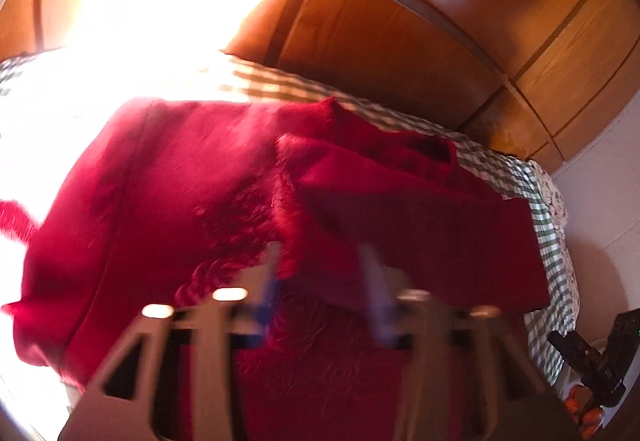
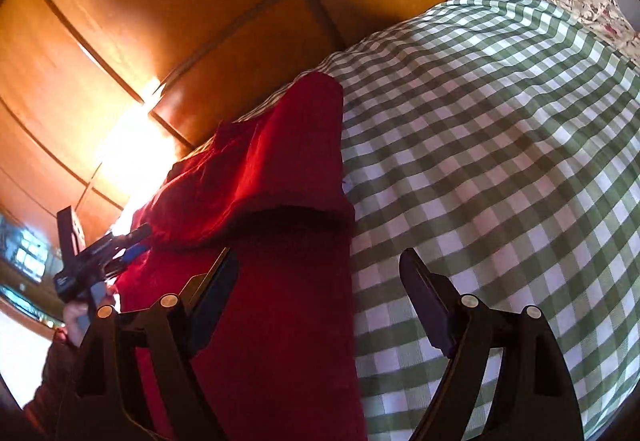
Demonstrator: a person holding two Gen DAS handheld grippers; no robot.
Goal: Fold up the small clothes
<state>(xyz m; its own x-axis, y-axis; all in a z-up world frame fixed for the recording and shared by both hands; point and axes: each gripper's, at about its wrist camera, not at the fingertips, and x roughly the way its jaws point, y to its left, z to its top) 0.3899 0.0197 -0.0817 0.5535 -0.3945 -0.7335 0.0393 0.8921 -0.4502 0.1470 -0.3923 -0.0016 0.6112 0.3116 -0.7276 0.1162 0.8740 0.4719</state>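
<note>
left gripper [image 1: 324, 261] clamps red garment's [image 2: 280, 169] edge; right gripper [image 2: 320, 301] gapes over clear checked bedspread [image 2: 500, 161].

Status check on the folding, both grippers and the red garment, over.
Left gripper shut on red garment. Right gripper open over its edge, holding nothing. Garment part-folded on checked bedspread. Nothing in the way.
</note>
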